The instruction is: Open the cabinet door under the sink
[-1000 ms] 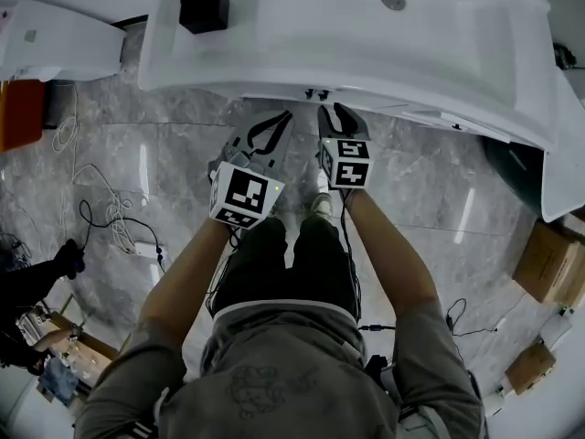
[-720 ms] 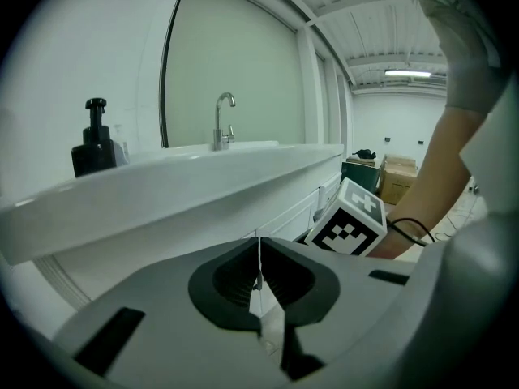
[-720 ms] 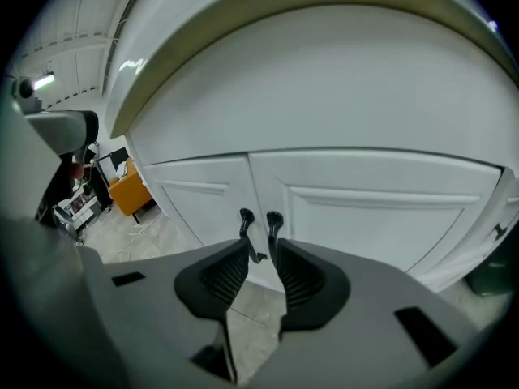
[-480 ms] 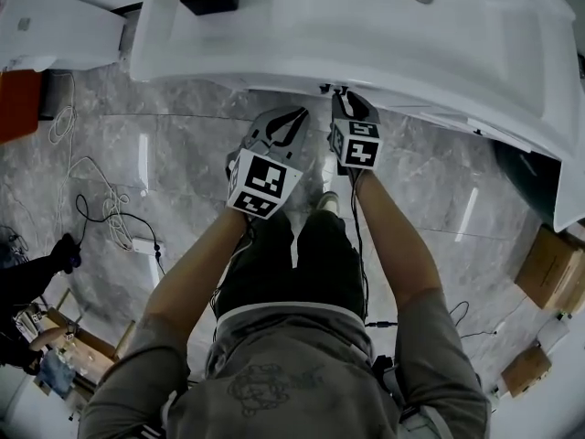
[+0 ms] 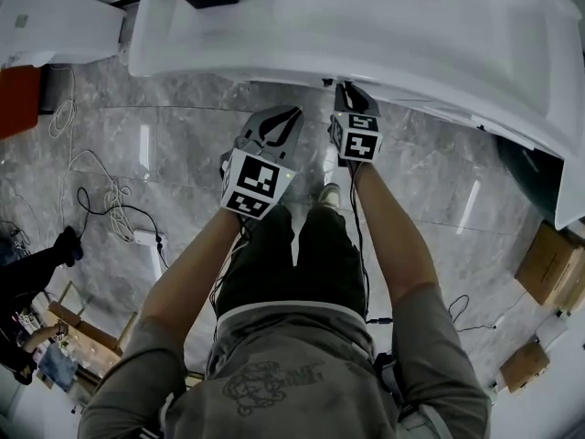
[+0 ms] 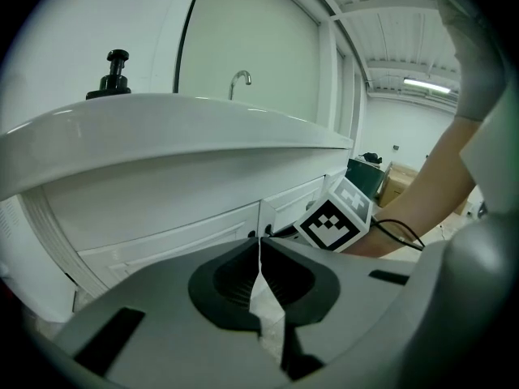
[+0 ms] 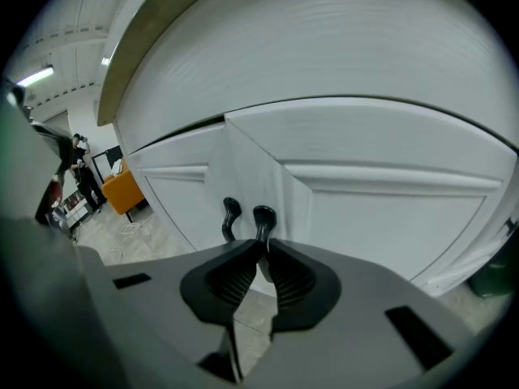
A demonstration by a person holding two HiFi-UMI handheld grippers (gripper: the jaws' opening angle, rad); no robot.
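Our right tool (image 7: 264,248) has crept in under the sink (image 5: 384,44) and now it's pinched tight on the right-hand handle (image 7: 263,215). The cabinet door (image 7: 381,217) looks closed, so a pull seems next. The left tool (image 6: 259,248) hangs back, jaws together, empty.

cabinet door (image 7: 365,193): white | handle (image 7: 263,217): black | floor (image 5: 183,154): grey marbled | marker cube (image 5: 254,183): black-white squares

Bright even light, glare streaks on the glossy floor (image 5: 183,144), fisheye warping with dark corners.
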